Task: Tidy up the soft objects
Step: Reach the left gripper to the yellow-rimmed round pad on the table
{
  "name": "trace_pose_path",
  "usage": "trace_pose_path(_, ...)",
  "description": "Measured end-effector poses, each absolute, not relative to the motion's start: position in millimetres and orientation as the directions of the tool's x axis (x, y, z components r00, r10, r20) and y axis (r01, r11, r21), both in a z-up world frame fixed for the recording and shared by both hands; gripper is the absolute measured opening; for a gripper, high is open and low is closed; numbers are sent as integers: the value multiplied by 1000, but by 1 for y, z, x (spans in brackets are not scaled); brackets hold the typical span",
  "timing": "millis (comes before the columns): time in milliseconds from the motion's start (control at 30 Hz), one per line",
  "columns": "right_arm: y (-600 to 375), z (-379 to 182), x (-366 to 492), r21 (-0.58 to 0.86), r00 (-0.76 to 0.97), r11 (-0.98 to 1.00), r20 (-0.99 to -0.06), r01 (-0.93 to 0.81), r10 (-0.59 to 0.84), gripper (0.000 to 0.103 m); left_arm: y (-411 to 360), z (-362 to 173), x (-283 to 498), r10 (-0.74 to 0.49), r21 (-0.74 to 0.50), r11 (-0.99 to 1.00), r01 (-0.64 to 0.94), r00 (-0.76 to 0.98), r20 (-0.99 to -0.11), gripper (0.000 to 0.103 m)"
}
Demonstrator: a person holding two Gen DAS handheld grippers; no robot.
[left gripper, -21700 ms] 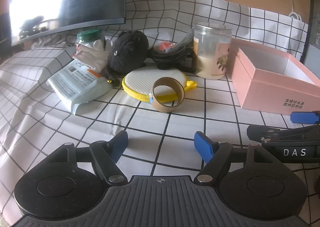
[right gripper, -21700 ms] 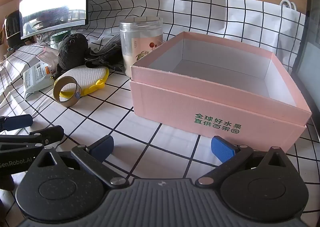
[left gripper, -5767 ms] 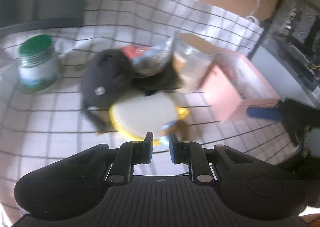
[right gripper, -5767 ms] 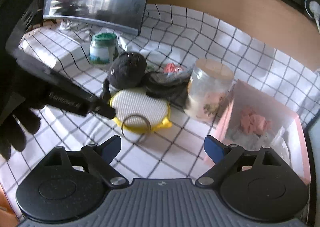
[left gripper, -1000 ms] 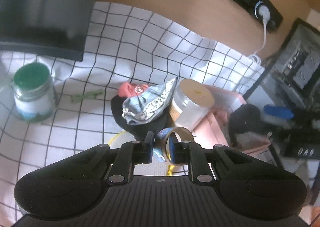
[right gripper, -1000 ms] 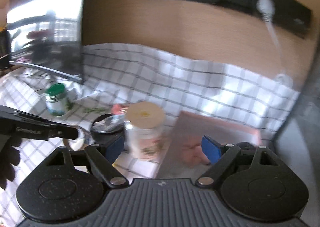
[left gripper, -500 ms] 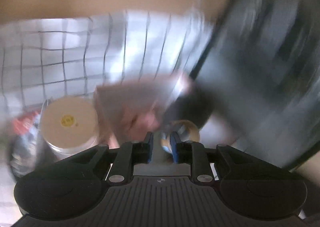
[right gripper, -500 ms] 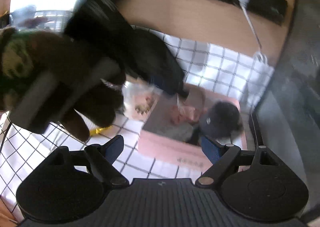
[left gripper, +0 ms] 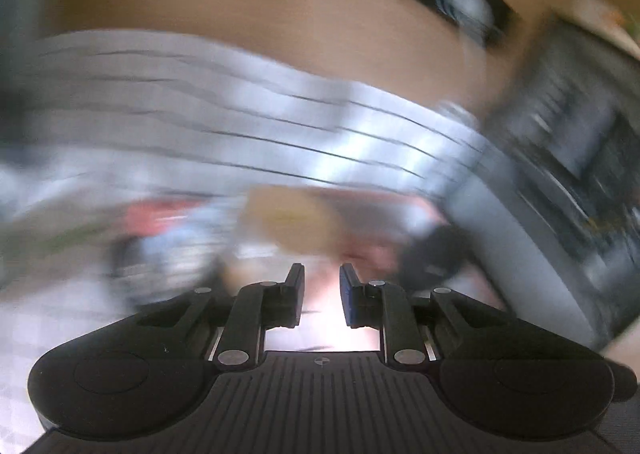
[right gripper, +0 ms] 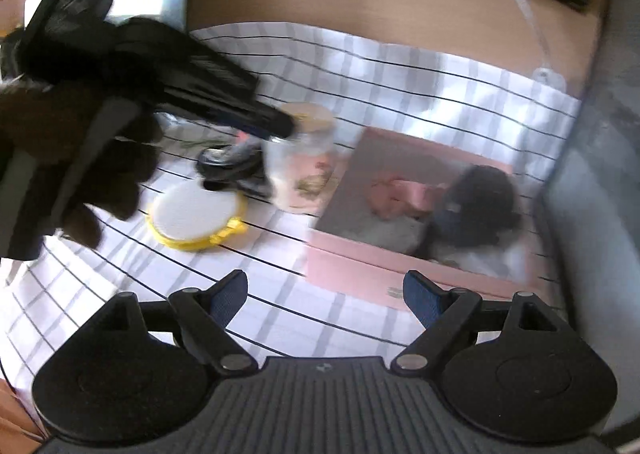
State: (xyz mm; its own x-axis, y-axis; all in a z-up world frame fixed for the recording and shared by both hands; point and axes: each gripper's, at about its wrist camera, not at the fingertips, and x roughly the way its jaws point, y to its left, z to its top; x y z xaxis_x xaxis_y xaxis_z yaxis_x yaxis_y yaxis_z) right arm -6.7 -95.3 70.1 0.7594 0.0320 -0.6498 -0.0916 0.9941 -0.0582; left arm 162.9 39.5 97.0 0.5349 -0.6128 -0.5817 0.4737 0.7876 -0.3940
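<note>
Both claws hold nothing: left gripper (left gripper: 321, 296) slightly parted, right gripper (right gripper: 325, 296) wide apart. Inside the pink box (right gripper: 360, 268) sits the black plush (right gripper: 480, 202); the yellow sponge (right gripper: 196, 220) lies left of it. Blurred, hurried reaching might topple the jar (right gripper: 300, 162) beside the box.

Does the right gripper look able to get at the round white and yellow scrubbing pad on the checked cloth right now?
Probably yes. The right gripper is open and empty, and the round white and yellow scrubbing pad lies uncovered on the checked cloth, ahead and to its left. The gloved left hand hovering nearby might crowd it.
</note>
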Motion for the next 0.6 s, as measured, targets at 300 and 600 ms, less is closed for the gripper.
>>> trace_pose_path(300,-31,42,86,-54,702,983,-706,-178,89,43,159,53,178,-505,-477,856,198,515,-692,21)
trace_pose_path(600,-6,16,115,-129,683,965,-727,-229,65,42,153,23,187,-479,-454,874,173,458,-749,21)
